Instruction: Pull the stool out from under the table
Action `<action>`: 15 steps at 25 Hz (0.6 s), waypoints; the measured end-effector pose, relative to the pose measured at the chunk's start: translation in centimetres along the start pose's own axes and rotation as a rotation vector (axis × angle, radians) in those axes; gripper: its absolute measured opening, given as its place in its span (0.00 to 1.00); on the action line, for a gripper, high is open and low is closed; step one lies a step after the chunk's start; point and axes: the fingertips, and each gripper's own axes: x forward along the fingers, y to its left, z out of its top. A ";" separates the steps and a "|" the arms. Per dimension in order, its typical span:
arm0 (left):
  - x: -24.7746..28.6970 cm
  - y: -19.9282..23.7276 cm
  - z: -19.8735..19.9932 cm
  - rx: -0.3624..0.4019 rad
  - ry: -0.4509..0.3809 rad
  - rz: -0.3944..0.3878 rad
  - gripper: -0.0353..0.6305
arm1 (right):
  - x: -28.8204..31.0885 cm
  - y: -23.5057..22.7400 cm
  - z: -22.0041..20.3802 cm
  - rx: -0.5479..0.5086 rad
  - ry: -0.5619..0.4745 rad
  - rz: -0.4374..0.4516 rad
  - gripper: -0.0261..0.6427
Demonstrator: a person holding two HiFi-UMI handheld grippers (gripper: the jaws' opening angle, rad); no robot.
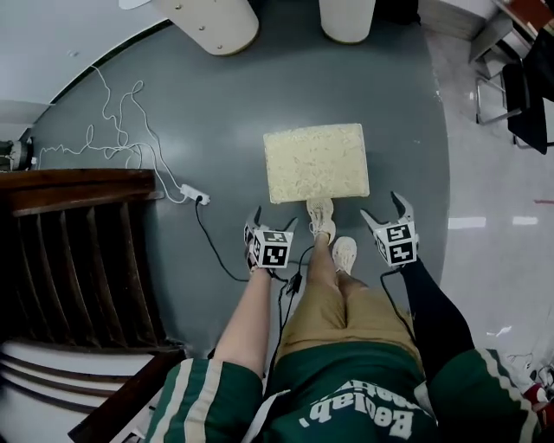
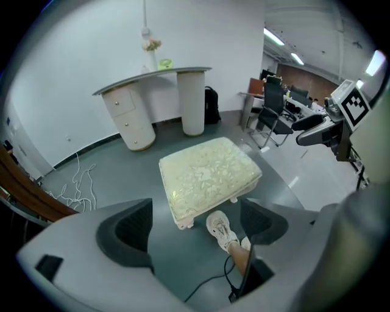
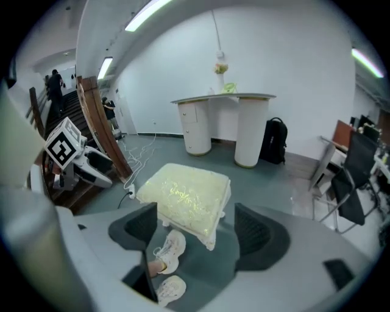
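The stool (image 1: 316,163), a low cream cushioned seat on short legs, stands on the open grey floor, well apart from the curved white table (image 1: 216,22) at the far side. My left gripper (image 1: 273,218) hovers near the stool's near left corner, open and empty. My right gripper (image 1: 385,208) hangs near the near right corner, also open with nothing in it. In the left gripper view the stool (image 2: 207,173) lies ahead between the jaws, with the table (image 2: 155,76) behind it. The right gripper view shows the stool (image 3: 186,195) just beyond its jaws.
The person's shoes (image 1: 322,216) touch the stool's near edge. A dark wooden staircase (image 1: 78,251) fills the left. A power strip (image 1: 195,195) with white cable lies on the floor. Office chairs (image 1: 519,95) stand far right; a black backpack (image 3: 274,141) leans by the table.
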 end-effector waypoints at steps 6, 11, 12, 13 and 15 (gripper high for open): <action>-8.9 -3.7 6.0 -0.029 -0.126 -0.071 0.74 | -9.0 1.7 6.1 -0.014 -0.107 0.015 0.65; -16.9 -4.1 12.8 0.028 -0.297 -0.039 0.74 | -15.3 3.2 11.3 -0.063 -0.212 0.006 0.65; -18.5 -4.2 14.0 0.028 -0.323 -0.029 0.74 | -16.5 3.2 12.2 -0.059 -0.230 0.002 0.65; -20.1 -4.3 15.2 0.025 -0.348 -0.018 0.74 | -17.5 3.0 13.2 -0.051 -0.251 -0.002 0.65; -23.1 -4.0 17.2 0.028 -0.399 0.006 0.74 | -19.3 3.2 15.1 -0.038 -0.296 -0.004 0.65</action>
